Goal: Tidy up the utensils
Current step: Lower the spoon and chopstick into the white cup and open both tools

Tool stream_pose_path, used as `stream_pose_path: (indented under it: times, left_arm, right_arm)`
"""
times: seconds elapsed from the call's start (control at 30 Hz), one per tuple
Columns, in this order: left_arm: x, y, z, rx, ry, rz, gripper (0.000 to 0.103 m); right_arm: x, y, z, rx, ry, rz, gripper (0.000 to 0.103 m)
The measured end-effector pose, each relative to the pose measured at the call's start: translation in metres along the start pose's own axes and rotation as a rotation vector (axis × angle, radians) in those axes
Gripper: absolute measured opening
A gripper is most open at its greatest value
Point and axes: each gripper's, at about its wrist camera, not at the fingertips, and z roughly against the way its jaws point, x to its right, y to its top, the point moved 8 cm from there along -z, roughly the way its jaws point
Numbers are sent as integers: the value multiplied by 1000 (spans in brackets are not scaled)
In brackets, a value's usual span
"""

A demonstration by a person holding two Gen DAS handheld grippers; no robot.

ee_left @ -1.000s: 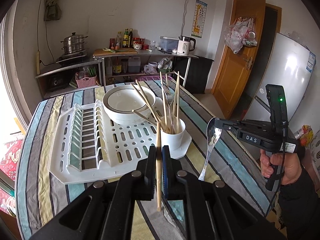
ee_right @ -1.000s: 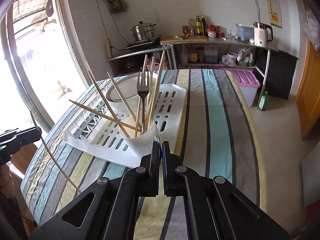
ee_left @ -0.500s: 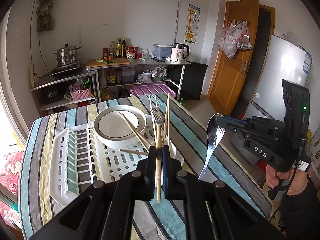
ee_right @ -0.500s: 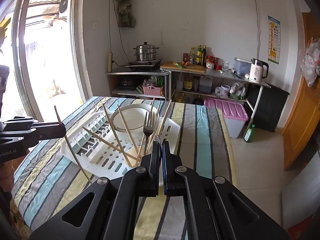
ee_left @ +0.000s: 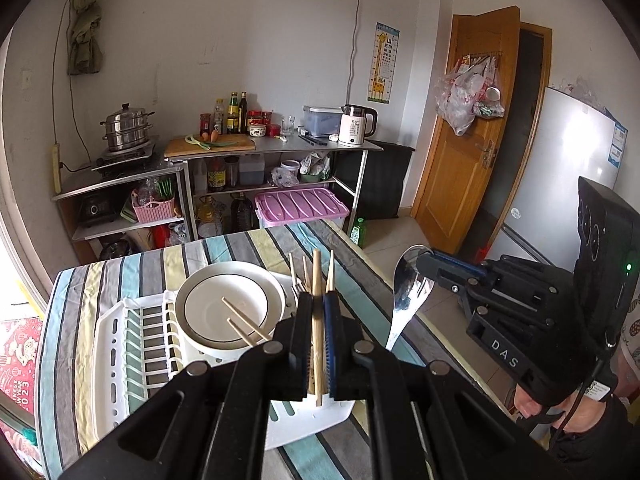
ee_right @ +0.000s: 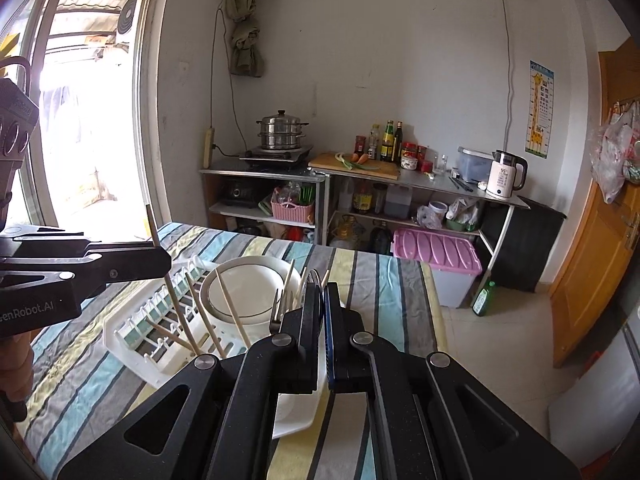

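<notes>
a: what did your left gripper (ee_left: 318, 320) have at that moment?

b: you had its two fingers pressed together on a single wooden chopstick (ee_left: 317, 320), held nearly upright, above the white dish rack (ee_left: 116, 344).

a: and your right gripper (ee_right: 323, 320)?

b: you had it clamped on a metal spoon (ee_left: 408, 292), pinching the bowl end so the handle hung down and slanted toward the dish rack. in your right wrist view only the thin rim of the spoon (ee_right: 314, 276) showed between the fingers.

a: where were the other utensils?

b: a fork (ee_right: 280, 308) and several chopsticks (ee_right: 228, 304) stood bunched at the near right part of the dish rack; whatever held them was hidden behind your grippers. a white bowl (ee_left: 228, 312) with a dark ring sat on the dish rack, just left of them.

a: and the dish rack itself?

b: it lay on the striped tablecloth (ee_left: 68, 320). your right gripper was off the dish rack's right side, past the table edge, apart from your left one.
</notes>
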Motion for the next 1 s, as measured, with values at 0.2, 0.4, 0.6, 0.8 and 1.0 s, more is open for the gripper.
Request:
stream_pose_path:
  times: [0.2,0.4,0.6,0.8,1.0]
  left_arm:
    - [-7,7,-18,-4,-15,24,6]
    - [-12,2,-36,-19,-18,37,6]
    - [-19,-16,-57,-67,-17,56,6]
    - [-23,-40,-74,-116,-5,63,6]
    - [-24,-41,-71,-106,1,54,6]
  right_arm:
    - [-1,6,-19,8,-9,8,2]
    - [-1,4,-41,0,-12,7,2]
    - [-3,-14,-63,-43,-2,13,2]
    - [-9,-34,-76,-86,21,19,2]
    - [-10,-44,-80,-99,27,6,2]
